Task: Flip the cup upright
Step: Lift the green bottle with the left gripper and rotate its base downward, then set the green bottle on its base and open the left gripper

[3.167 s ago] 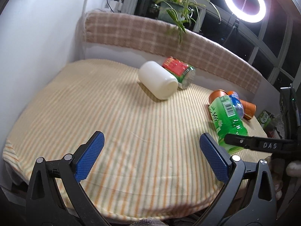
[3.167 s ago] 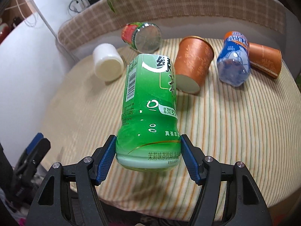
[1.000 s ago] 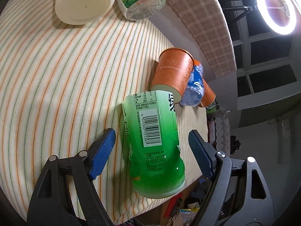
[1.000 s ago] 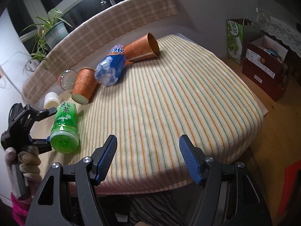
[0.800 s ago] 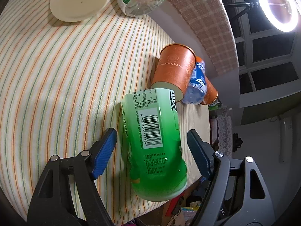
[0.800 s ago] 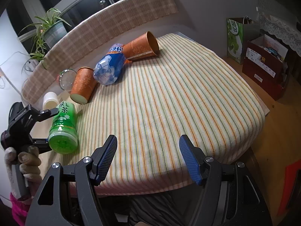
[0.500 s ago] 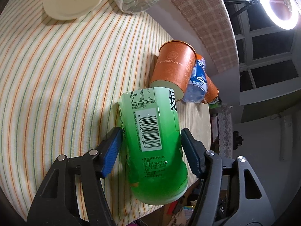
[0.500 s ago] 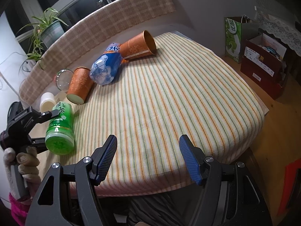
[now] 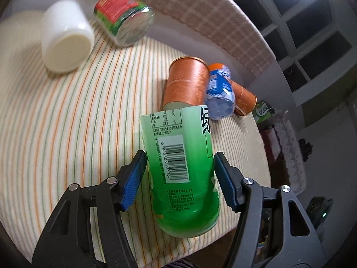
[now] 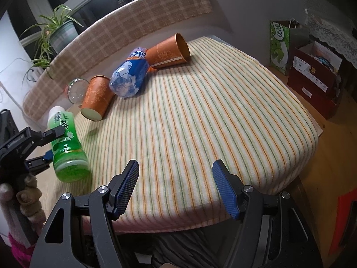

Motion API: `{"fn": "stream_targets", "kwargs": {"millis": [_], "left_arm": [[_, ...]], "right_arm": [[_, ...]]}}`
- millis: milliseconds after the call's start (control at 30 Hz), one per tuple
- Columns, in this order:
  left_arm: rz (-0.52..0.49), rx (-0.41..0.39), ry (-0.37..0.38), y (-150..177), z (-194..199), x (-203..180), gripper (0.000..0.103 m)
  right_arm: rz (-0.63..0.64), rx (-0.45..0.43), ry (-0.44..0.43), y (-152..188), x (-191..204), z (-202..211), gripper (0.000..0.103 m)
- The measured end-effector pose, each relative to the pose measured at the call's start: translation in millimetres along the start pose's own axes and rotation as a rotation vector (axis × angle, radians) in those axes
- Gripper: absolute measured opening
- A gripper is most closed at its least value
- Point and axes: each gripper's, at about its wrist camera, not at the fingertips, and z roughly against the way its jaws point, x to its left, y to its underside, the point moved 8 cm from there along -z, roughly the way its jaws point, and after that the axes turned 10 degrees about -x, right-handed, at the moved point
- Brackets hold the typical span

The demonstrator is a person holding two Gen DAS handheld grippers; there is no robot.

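Note:
A green tea bottle cup [image 9: 180,167] is held between the blue pads of my left gripper [image 9: 179,178], which is shut on it near its base. In the right wrist view the green cup [image 10: 67,143] is tilted above the striped cloth at the table's left edge, held by my left gripper [image 10: 48,145]. My right gripper [image 10: 175,187] is open and empty over the near edge of the table.
On the striped tablecloth [image 10: 200,111] lie two orange paper cups [image 10: 96,98] [image 10: 169,51], a blue bottle cup [image 10: 130,76], a white cup [image 9: 65,44] and a red-green cup [image 9: 125,22]. A checked backrest runs behind. Boxes and a green bag [image 10: 281,44] stand on the floor at right.
My left gripper has closed onto the green cup and tilted it up off the cloth. My right gripper has let go of it earlier and stays back, open.

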Motion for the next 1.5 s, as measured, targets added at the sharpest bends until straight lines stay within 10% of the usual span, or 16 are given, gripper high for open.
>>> {"fn": "stream_targets", "kwargs": {"millis": [1500], "left_arm": [[-0.447, -0.241, -0.233, -6.1, 28.2, -20.8, 0.061]], "right_arm": [[0.022, 0.0, 0.007, 6.1, 4.5, 1.4, 0.068]]}}
